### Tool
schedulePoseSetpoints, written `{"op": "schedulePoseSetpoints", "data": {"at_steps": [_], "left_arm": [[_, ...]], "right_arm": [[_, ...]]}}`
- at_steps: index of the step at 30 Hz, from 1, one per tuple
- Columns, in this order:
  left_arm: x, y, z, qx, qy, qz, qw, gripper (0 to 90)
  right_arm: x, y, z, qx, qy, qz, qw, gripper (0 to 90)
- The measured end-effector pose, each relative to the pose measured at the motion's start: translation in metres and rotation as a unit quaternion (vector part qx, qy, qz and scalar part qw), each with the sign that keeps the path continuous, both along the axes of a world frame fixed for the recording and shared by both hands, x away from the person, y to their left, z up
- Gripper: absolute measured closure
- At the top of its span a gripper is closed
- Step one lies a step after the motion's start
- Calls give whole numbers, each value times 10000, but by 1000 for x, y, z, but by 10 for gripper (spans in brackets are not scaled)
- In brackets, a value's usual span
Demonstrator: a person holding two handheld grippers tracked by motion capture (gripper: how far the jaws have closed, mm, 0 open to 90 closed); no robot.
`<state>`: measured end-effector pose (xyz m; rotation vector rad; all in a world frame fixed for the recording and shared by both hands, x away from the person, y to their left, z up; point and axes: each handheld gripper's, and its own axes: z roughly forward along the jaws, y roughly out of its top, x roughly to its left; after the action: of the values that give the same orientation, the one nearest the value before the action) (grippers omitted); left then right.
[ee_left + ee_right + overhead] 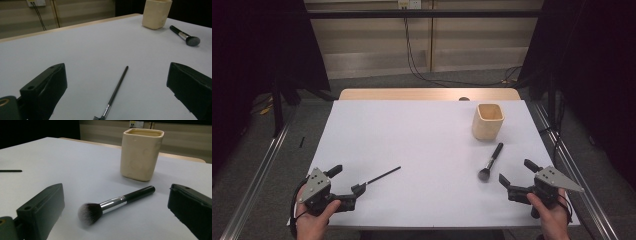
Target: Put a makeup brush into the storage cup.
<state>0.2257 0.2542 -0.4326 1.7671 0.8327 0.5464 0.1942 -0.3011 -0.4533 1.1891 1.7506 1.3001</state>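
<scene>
A cream square cup [487, 121] stands upright at the back right of the white table sheet [412, 130]. A fat makeup brush [490, 161] with a black handle and silver collar lies in front of it, bristles toward me. A thin black liner brush [382, 176] lies at the front left. My left gripper [346, 180] is open just behind the thin brush's near end, and that brush [117, 87] runs out between the jaws untouched. My right gripper [518, 172] is open to the right of the fat brush, whose bristle head [90, 213] lies between the jaws, apart from both.
The sheet's front edge [437, 226] runs just below both hands. A wooden table edge [427, 94] shows at the back. Metal rails [257, 175] run along the floor on both sides, and cables hang at the far wall [412, 50].
</scene>
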Motion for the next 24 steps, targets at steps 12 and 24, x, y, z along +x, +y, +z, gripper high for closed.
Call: {"op": "schedulePoseSetpoints", "data": {"at_steps": [12,24], "left_arm": [[10,-10,11,-92,-139,-117,9998,29],[29,-22,15,-39,-124,-250,9996,29]], "right_arm": [[-1,2,1,40,-26,59,10000,2],[-1,3,0,36,-40,107,9999,2]]}}
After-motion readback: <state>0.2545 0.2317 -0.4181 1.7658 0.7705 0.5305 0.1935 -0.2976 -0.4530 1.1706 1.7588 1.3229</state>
